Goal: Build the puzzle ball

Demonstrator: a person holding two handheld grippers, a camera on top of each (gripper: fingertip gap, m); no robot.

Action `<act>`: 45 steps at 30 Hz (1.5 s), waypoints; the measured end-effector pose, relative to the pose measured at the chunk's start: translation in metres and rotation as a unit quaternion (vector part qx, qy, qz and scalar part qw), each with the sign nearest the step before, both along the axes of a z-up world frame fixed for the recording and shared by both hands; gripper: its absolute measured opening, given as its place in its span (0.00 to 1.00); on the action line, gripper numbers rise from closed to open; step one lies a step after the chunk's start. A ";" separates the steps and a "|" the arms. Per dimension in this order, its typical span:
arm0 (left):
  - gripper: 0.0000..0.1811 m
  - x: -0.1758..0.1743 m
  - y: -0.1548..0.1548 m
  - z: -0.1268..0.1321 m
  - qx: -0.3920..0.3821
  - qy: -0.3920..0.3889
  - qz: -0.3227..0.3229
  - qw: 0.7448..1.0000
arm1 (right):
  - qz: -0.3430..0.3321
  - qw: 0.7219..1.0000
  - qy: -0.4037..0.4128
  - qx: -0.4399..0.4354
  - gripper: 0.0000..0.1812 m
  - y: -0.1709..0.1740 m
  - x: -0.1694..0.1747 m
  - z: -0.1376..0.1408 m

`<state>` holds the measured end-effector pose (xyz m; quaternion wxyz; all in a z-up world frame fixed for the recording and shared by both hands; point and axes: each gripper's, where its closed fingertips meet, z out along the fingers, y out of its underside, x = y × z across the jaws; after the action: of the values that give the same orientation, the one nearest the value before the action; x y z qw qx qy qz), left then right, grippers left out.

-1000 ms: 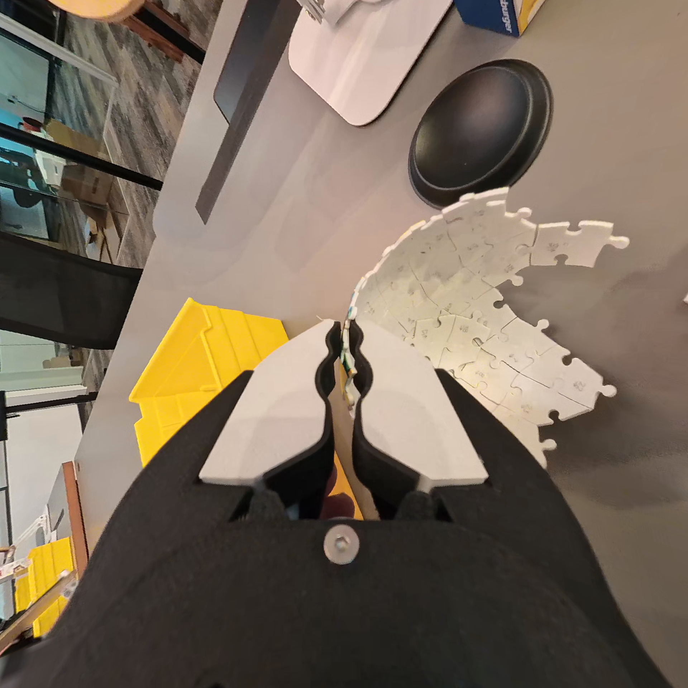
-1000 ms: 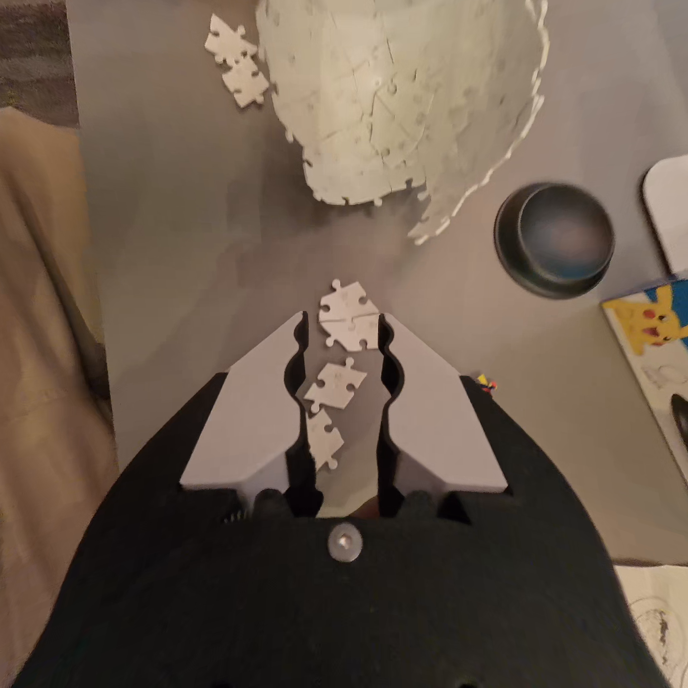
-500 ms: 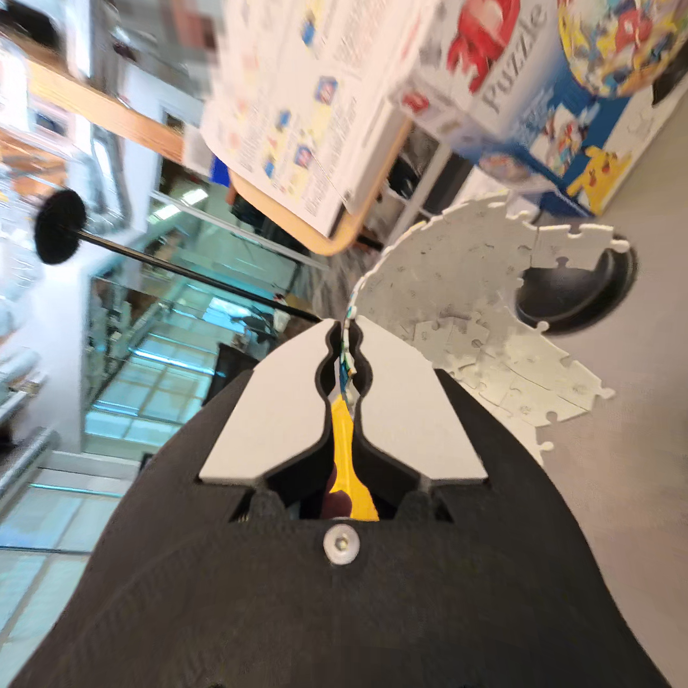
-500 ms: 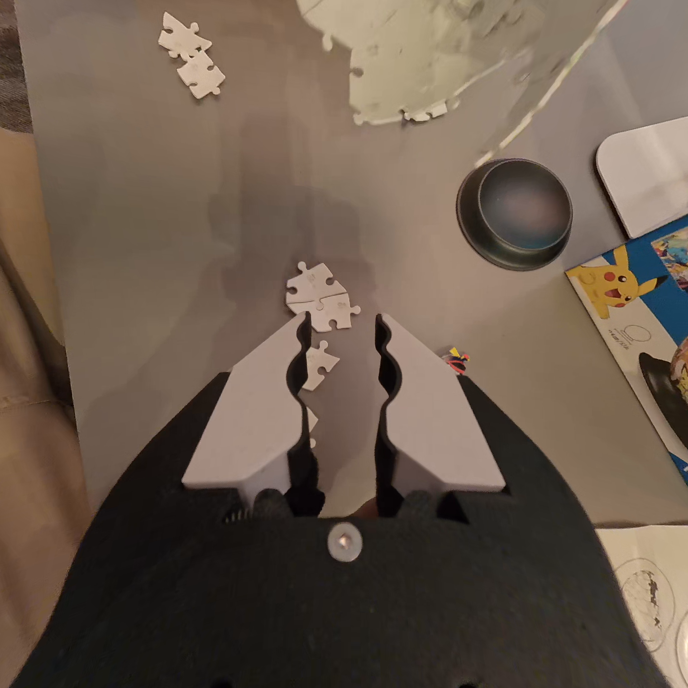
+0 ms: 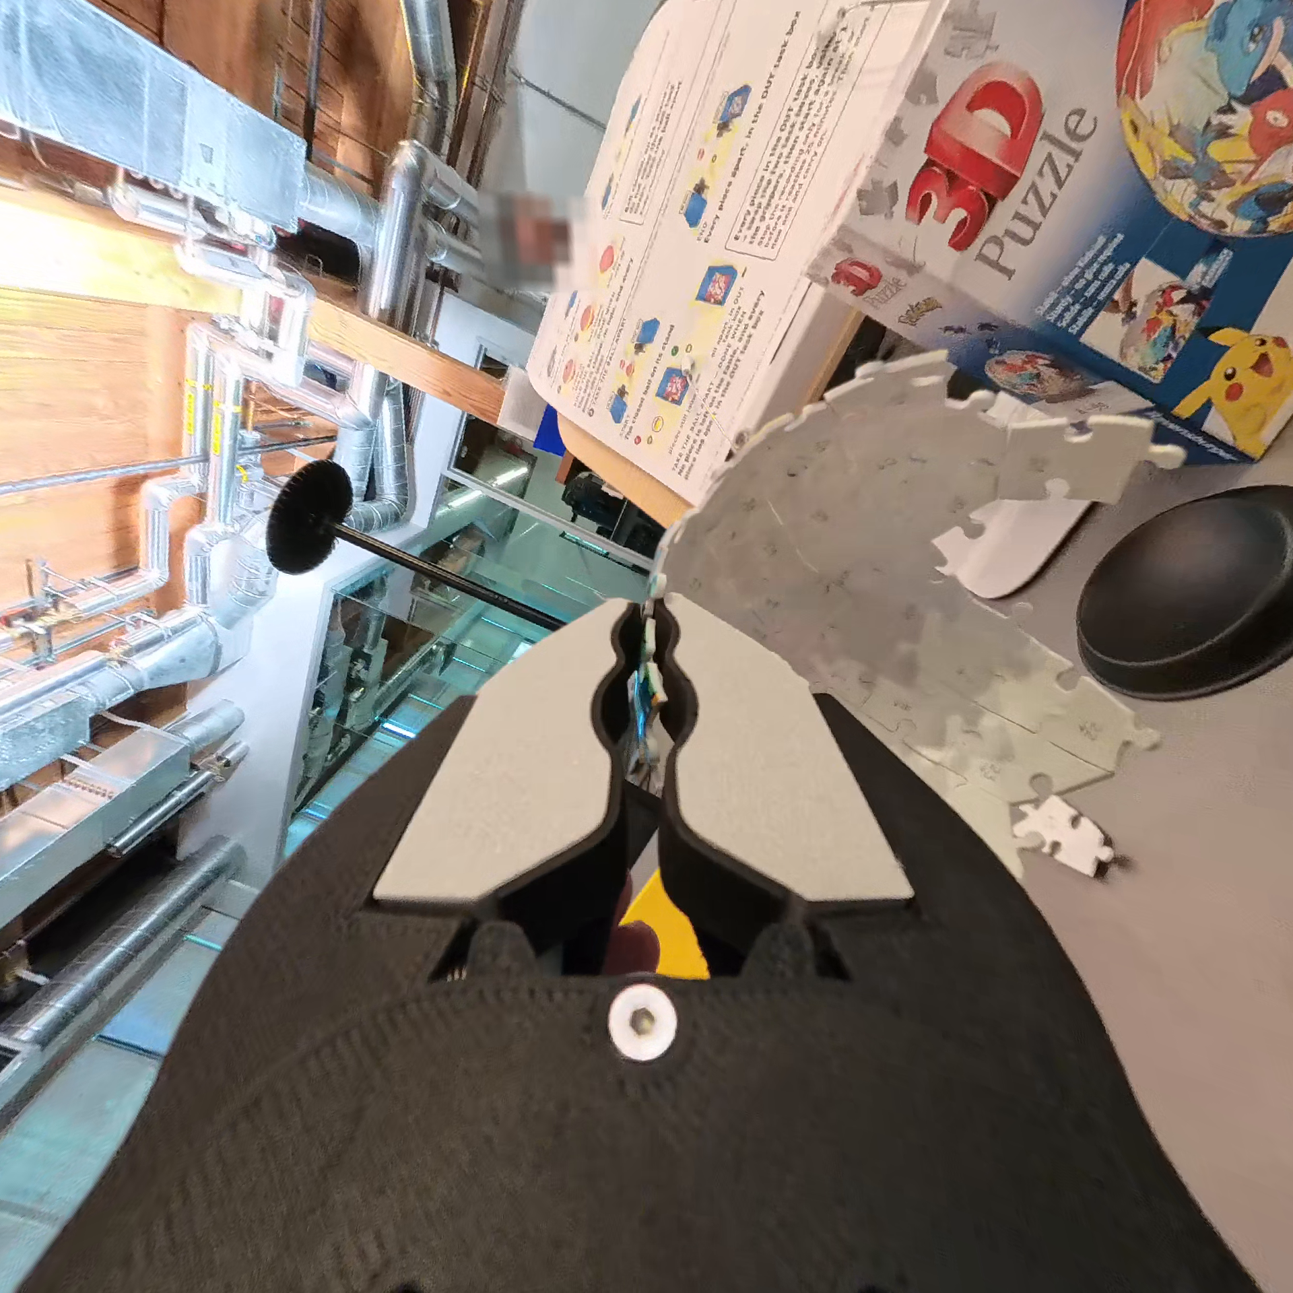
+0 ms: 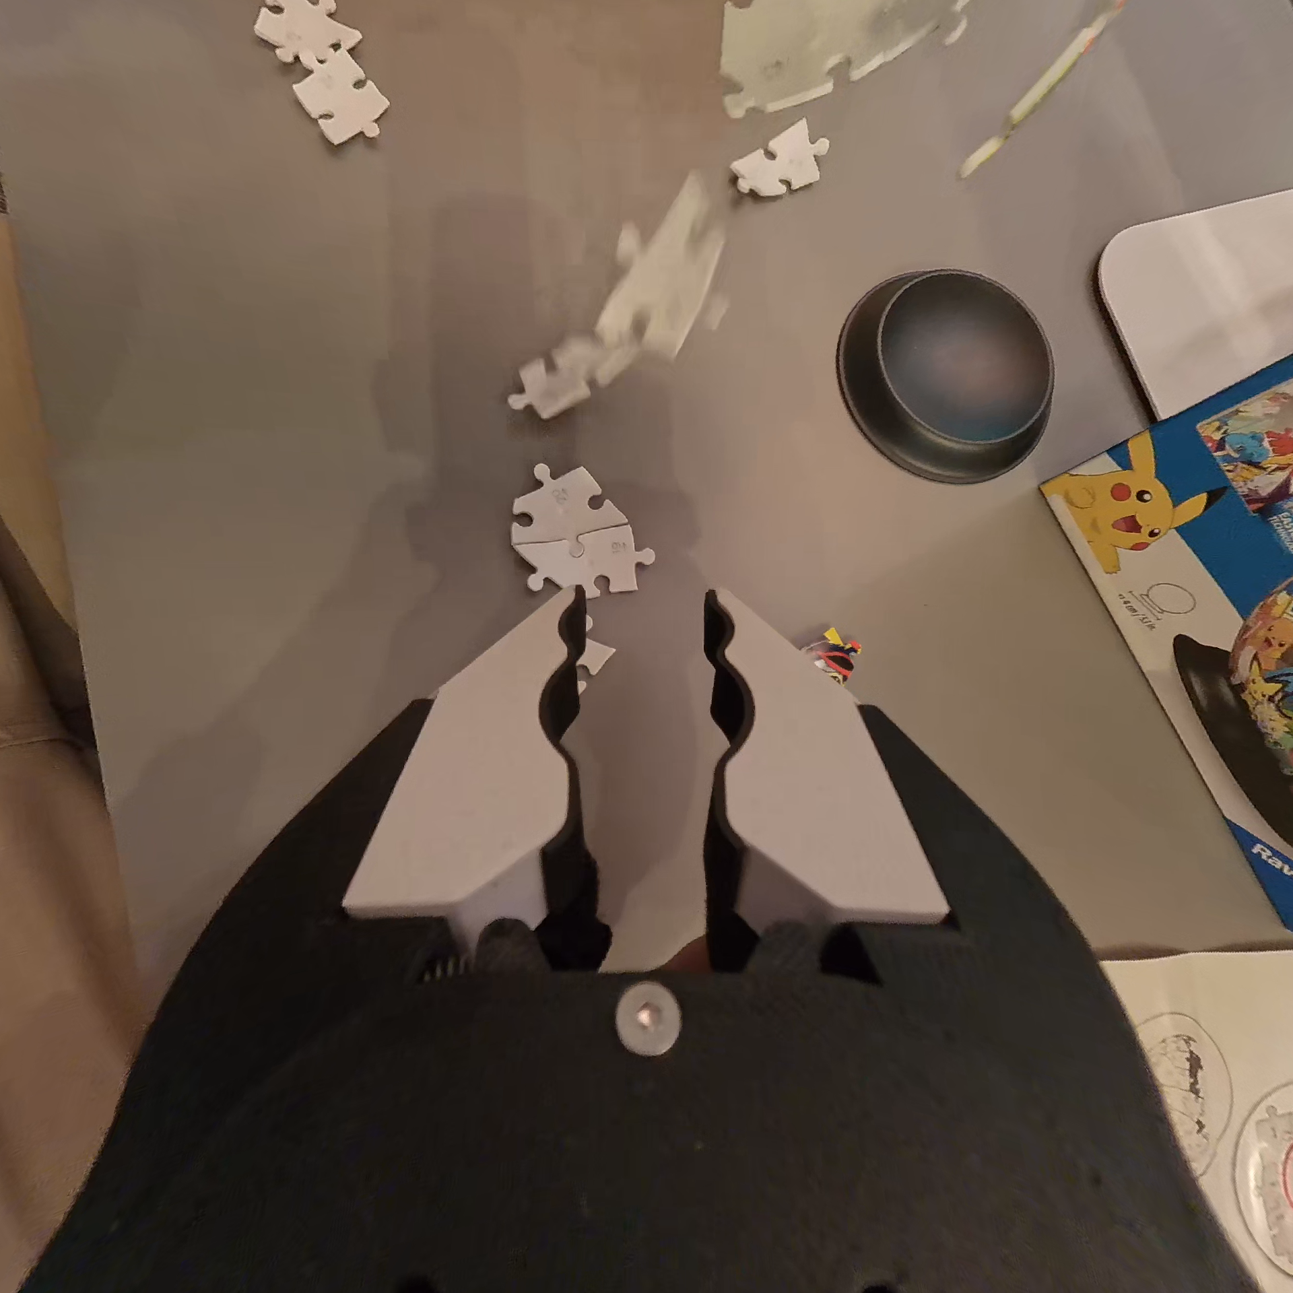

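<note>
Grey surface (image 6: 280,420) spreads beyond your right gripper (image 6: 640,595), fingers apart; your left gripper (image 5: 649,616) pinches the shell (image 5: 874,560) edge beside the black stand (image 5: 1189,595).

Both tongs (image 5: 647,630) (image 6: 640,616): black ribbed bodies, grey wavy-edged fingers, one silver screw.

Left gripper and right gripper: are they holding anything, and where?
Left gripper pinches the half-built puzzle ball by its rim edge. Right gripper is open, holding nothing.
</note>
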<state>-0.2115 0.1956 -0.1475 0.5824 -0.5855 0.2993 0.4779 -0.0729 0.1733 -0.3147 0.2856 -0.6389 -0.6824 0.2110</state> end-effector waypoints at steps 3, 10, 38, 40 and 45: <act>0.02 -0.007 0.003 -0.008 -0.028 -0.029 0.005 0.999 | -0.004 1.000 -0.003 -0.003 0.18 0.003 0.003 -0.001; 0.02 -0.032 0.010 -0.038 -0.150 -0.093 0.024 0.984 | 0.001 1.000 -0.017 -0.023 0.18 -0.001 0.006 -0.005; 0.02 -0.033 -0.018 -0.080 -0.349 -0.118 0.026 0.929 | 0.103 0.992 -0.069 -0.033 0.22 -0.055 -0.011 -0.019; 0.02 -0.034 -0.029 -0.086 -0.382 -0.114 0.042 0.916 | 0.141 0.988 -0.068 -0.020 0.22 -0.067 -0.012 -0.014; 0.02 -0.028 -0.055 -0.092 -0.426 -0.101 0.059 0.897 | 0.220 0.973 -0.064 0.012 0.22 -0.100 -0.021 -0.001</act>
<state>-0.2397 0.1411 -0.2395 0.2748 -0.8394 0.3787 0.2766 -0.0936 0.0733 -0.3154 0.1960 -0.4815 -0.8256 0.2193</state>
